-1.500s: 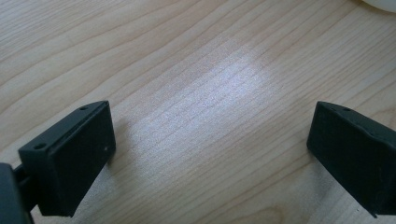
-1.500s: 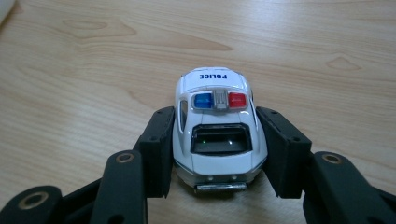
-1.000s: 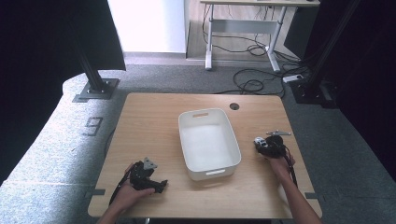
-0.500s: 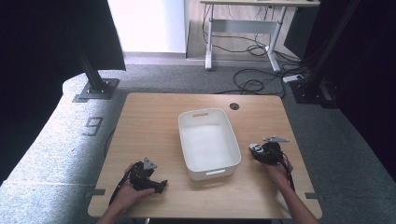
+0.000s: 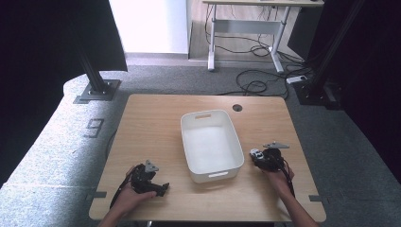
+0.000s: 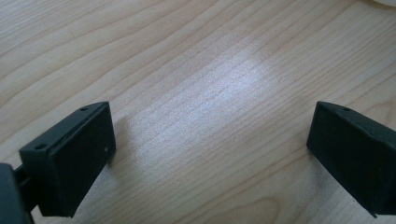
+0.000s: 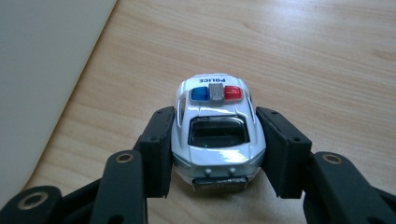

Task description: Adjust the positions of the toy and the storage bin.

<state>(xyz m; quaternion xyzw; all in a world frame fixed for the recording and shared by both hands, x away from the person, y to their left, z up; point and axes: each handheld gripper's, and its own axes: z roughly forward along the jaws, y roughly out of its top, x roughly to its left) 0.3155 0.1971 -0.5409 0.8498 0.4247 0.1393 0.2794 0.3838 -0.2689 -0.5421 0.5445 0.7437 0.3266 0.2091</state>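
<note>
The right tongs (image 7: 215, 149) were clamped on a small white police car (image 7: 217, 133), one black jaw pressed against each of its flanks, its rear end toward the camera and its blue and red roof light bar facing up. The word POLICE showed on the roof just beyond the bar. In the high view those tongs (image 5: 260, 156) sat on the person's right side of the wooden worktop (image 5: 156, 123), just beside the right wall of a white plastic bin (image 5: 208, 144), with the toy car (image 5: 256, 153) showing as a pale speck at their tip. I could not tell whether the car's wheels touched the wood or hung just above it. The bin stood near the middle of the worktop, with nothing inside it. The left tongs (image 5: 161, 188) rested low near the front left edge, well apart from the bin, and their jaws stood wide apart over bare wood in the left gripper view, holding nothing.
</note>
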